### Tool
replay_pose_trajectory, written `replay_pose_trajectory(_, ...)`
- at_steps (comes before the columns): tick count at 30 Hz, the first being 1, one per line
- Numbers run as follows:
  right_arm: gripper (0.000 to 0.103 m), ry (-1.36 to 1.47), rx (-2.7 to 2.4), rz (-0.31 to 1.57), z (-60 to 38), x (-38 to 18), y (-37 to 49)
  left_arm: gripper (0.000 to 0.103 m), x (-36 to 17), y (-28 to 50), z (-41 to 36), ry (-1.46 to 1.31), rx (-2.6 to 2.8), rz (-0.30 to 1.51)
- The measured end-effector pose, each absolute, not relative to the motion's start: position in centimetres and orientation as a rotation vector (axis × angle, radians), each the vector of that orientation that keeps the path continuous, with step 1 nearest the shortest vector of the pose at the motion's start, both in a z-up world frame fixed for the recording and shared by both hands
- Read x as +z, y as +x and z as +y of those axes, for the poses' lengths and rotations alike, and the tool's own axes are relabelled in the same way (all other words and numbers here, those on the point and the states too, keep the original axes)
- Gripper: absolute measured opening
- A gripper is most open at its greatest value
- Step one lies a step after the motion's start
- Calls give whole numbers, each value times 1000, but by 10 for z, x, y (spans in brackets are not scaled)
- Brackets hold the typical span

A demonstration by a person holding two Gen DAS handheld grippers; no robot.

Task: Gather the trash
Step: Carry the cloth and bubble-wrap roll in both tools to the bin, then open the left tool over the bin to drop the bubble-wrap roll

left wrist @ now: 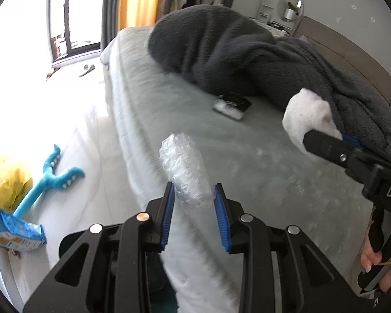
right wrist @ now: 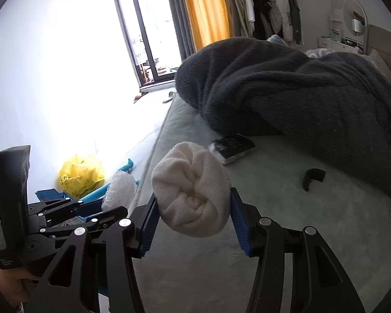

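You are looking at a pale grey-green bed carrying a charcoal blanket. Left of the bed, a yellow bag and a turquoise toy are showing. The bubble wrap is gleaming clear; the rolled cloth is showing off-white between blue pads.

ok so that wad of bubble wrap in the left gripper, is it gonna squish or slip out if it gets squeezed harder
The bubble wrap will probably squish: it looks like thin air-filled film, already pinched narrow between the left gripper pads. It likely weighs very little, since it stands up above the jaws unsupported. Slipping seems possible because the film is glossy, though the ribbed blue pads should help.
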State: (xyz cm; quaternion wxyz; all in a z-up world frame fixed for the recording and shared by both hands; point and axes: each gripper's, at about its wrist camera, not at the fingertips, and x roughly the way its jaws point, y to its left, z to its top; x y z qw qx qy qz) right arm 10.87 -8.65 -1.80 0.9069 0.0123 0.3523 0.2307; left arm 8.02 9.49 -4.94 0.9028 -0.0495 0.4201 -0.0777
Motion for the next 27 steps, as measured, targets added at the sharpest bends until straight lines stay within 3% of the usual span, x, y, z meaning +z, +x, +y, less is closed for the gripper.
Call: replay_pose_trajectory(27, 52, -165, 692, 716, 59, -28, 82, 33, -125, 48, 221, -255, -6, 1177)
